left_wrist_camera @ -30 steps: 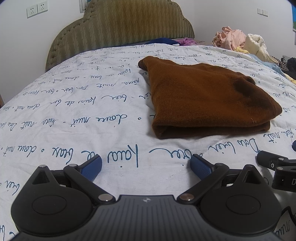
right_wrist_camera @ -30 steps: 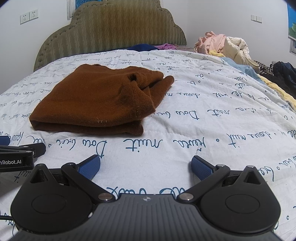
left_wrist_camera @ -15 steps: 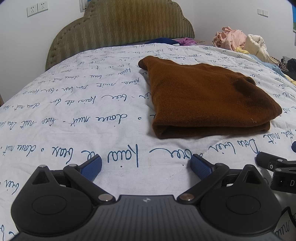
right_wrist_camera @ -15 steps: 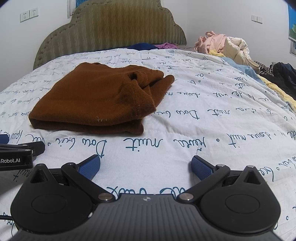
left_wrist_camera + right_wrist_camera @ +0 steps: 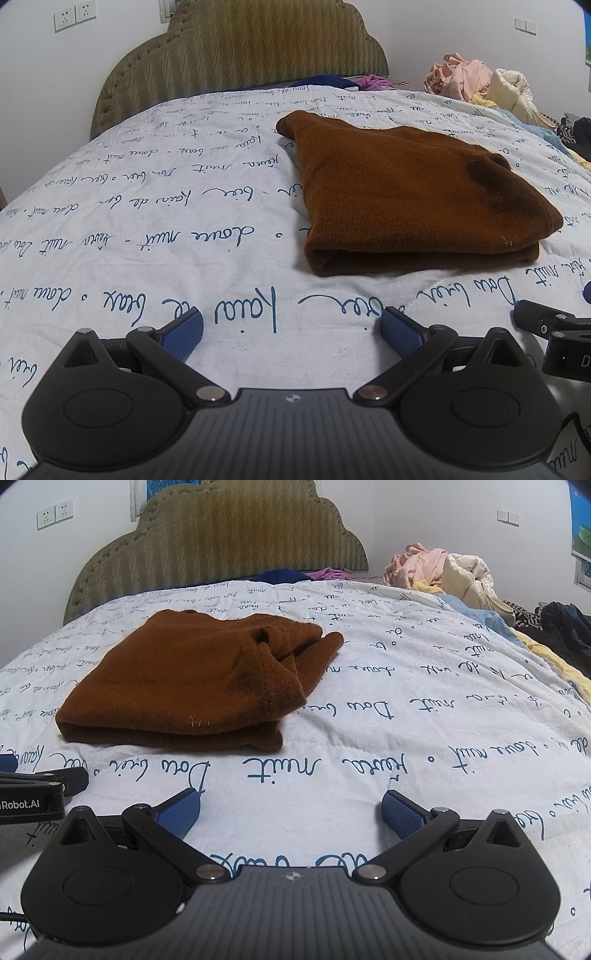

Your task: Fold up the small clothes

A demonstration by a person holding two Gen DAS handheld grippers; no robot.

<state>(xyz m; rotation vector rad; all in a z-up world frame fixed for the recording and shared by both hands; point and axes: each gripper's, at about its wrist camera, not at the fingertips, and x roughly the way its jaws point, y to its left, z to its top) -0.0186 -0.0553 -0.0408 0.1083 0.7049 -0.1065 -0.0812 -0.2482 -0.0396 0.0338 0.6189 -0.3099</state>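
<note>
The brown knitted garment lies folded in a flat bundle on my white script-printed quilt. My left claw and right claw hang just short of it, both spread wide, empty. Folding looks done, perhaps bar tidying its loose far end.

Script-printed bedspread; green headboard; wall sockets; heaped laundry beside the bed

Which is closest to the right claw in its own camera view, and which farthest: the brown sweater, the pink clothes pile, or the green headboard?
From the right claw:
1. Brown sweater, folded on the bed, ahead and to the left.
2. Pink clothes pile, far right, at the bed's edge.
3. Green headboard, against the back wall.
The last two are close to call.
</note>
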